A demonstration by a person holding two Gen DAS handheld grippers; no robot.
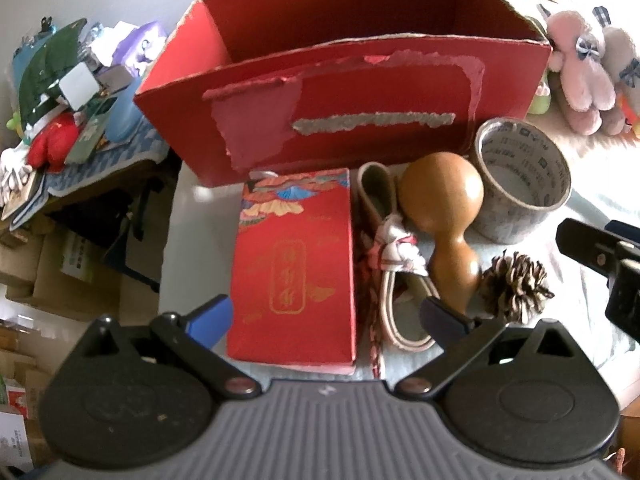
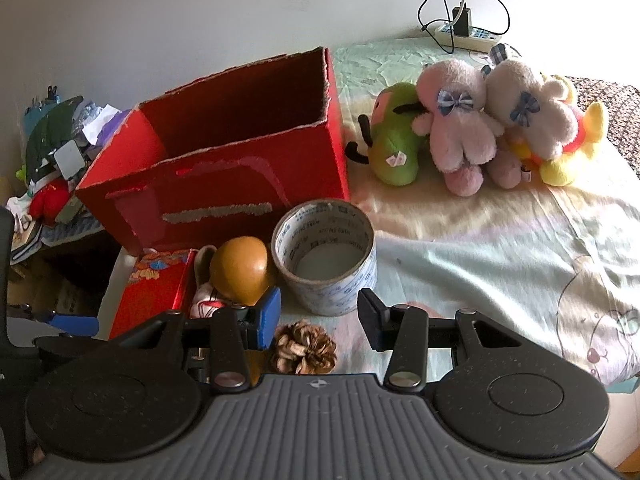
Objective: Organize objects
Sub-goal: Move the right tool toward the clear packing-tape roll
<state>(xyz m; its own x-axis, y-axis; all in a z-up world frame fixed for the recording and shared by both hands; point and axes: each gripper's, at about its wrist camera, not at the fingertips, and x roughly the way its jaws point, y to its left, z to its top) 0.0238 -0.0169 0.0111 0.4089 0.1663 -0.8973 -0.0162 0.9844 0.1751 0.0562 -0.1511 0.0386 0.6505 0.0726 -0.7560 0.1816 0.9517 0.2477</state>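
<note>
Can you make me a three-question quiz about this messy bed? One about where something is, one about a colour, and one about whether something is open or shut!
1. Where is the pine cone?
A. Inside the big box
B. Between the right tool's fingers
C. On top of the plush toys

2. What colour is the big box?
A. Red
B. Green
C. Yellow

3. How is the left tool?
A. Shut on the tape roll
B. Shut on the gourd
C. Open, holding nothing

Answers:
1. B: it lies on the sheet in the right tool's gap.
2. A: its walls are red.
3. C: its fingers stand wide apart, gripping nothing.
</note>
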